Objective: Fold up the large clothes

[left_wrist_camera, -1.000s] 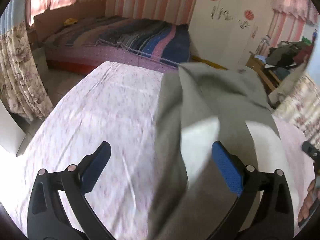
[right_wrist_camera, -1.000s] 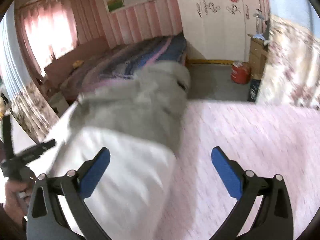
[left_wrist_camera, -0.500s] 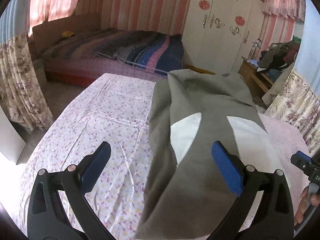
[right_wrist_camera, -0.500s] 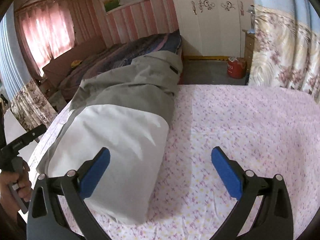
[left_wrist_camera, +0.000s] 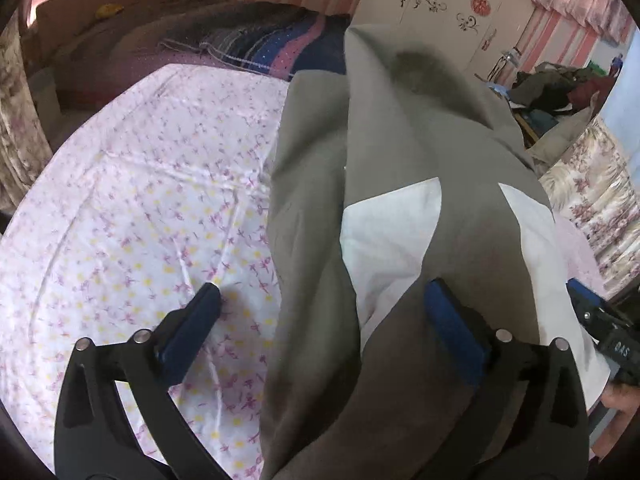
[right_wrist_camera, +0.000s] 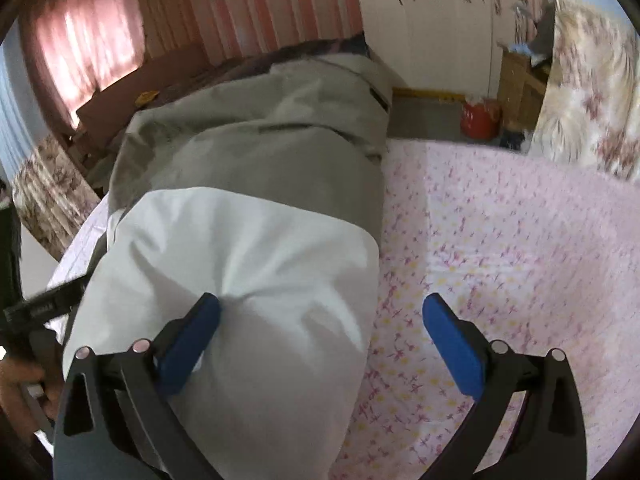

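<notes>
A large grey and white jacket lies lengthwise on a floral bedsheet, folded into a long strip. My left gripper is open low over its near end, straddling the grey edge fold, with the left pad on the sheet. In the right wrist view the jacket's white panel fills the middle and its grey part runs away from me. My right gripper is open over the white panel's right edge; its left pad presses into the white cloth, the right one is over the sheet.
Beyond the sheet stands a bed with a striped blanket and a white wardrobe. A pile of clothes sits at far right. A red container is on the floor. A hand holding the other gripper shows at the edge.
Both grippers have dropped closer to the jacket and the sheet. The jacket, blurred and moving a second ago, now lies still. Both stay open.
</notes>
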Demonstrator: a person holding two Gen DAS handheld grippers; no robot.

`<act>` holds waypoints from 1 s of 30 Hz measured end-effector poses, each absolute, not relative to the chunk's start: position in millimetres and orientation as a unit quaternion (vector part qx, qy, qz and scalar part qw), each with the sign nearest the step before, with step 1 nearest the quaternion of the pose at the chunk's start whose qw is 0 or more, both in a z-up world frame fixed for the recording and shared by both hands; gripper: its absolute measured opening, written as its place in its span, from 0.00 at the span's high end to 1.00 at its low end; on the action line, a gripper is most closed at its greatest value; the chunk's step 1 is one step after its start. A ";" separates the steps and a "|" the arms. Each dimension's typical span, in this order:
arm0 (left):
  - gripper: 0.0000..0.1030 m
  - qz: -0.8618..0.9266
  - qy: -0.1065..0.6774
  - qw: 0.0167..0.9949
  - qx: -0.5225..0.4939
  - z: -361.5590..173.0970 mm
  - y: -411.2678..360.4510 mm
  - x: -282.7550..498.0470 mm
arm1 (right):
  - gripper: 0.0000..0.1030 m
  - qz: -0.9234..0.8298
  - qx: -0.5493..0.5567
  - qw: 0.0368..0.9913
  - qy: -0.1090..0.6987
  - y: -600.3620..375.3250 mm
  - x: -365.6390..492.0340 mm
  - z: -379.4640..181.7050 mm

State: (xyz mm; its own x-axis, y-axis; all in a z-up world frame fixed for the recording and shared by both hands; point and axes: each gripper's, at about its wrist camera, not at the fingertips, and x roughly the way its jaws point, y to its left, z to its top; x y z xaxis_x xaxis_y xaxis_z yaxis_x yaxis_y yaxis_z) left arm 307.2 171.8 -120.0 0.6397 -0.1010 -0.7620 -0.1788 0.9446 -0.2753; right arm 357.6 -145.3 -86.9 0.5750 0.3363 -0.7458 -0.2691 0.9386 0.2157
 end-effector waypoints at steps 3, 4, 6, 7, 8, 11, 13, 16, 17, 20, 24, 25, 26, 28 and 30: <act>0.03 0.022 0.432 0.888 -0.155 -120.6 167.9 312.3 | 0.02 0.179 0.074 0.874 0.446 -149.5 364.0 -97.6; 0.03 0.023 0.436 0.887 -0.152 -119.6 164.1 314.4 | 0.02 0.178 0.074 0.873 0.447 -147.8 364.1 -99.3; 0.03 0.031 0.436 0.887 -0.150 -118.6 161.3 316.7 | 0.04 0.175 0.066 0.873 0.450 -142.7 363.7 -101.2; 0.03 0.031 0.435 0.887 -0.151 -118.3 160.3 317.3 | 0.15 0.178 0.066 0.873 0.449 -141.2 363.4 -100.9; 0.03 0.031 0.434 0.888 -0.150 -117.5 159.1 317.9 | 0.29 0.191 0.073 0.870 0.449 -139.7 362.4 -100.8; 0.25 0.016 0.423 0.892 -0.159 -114.1 151.9 317.0 | 0.38 0.194 0.056 0.875 0.439 -130.2 355.6 -93.8; 0.48 0.004 0.417 0.897 -0.146 -109.0 139.2 316.0 | 0.45 0.193 0.063 0.876 0.437 -130.4 355.1 -93.3; 0.68 0.015 0.412 0.908 -0.074 -100.3 113.9 317.7 | 0.61 0.193 0.065 0.887 0.414 -133.6 348.5 -88.5; 0.73 0.018 0.411 0.909 -0.066 -99.0 111.5 318.3 | 0.65 0.195 0.063 0.889 0.409 -133.1 347.4 -86.4; 0.82 0.017 0.405 0.910 -0.083 -91.6 112.7 316.0 | 0.72 0.200 0.065 0.895 0.392 -136.6 343.9 -74.6; 0.85 -0.013 0.387 0.920 -0.063 -70.6 86.8 304.7 | 0.74 0.196 0.024 0.906 0.374 -142.3 336.1 -52.5; 0.85 -0.021 0.383 0.922 -0.056 -65.6 77.9 301.5 | 0.74 0.195 0.018 0.910 0.366 -150.3 331.3 -45.5; 0.85 -0.030 0.380 0.923 -0.051 -60.6 67.3 299.3 | 0.74 0.195 0.019 0.911 0.363 -157.7 327.9 -40.7; 0.85 -0.050 0.368 0.927 -0.052 -51.5 40.9 293.9 | 0.74 0.187 0.010 0.918 0.349 -179.2 317.4 -31.3; 0.86 -0.066 0.358 0.930 -0.050 -48.2 7.5 293.5 | 0.74 0.169 -0.009 0.927 0.335 -206.5 305.6 -22.8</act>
State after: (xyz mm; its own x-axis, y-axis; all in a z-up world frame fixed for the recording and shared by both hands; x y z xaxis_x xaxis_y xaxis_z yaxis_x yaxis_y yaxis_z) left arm 293.5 7.5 -48.2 0.7354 -0.1579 -0.6590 0.0862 0.9864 -0.1402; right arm 305.6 -206.5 -22.8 0.7186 0.3067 -0.6242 -0.3193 0.9428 0.0957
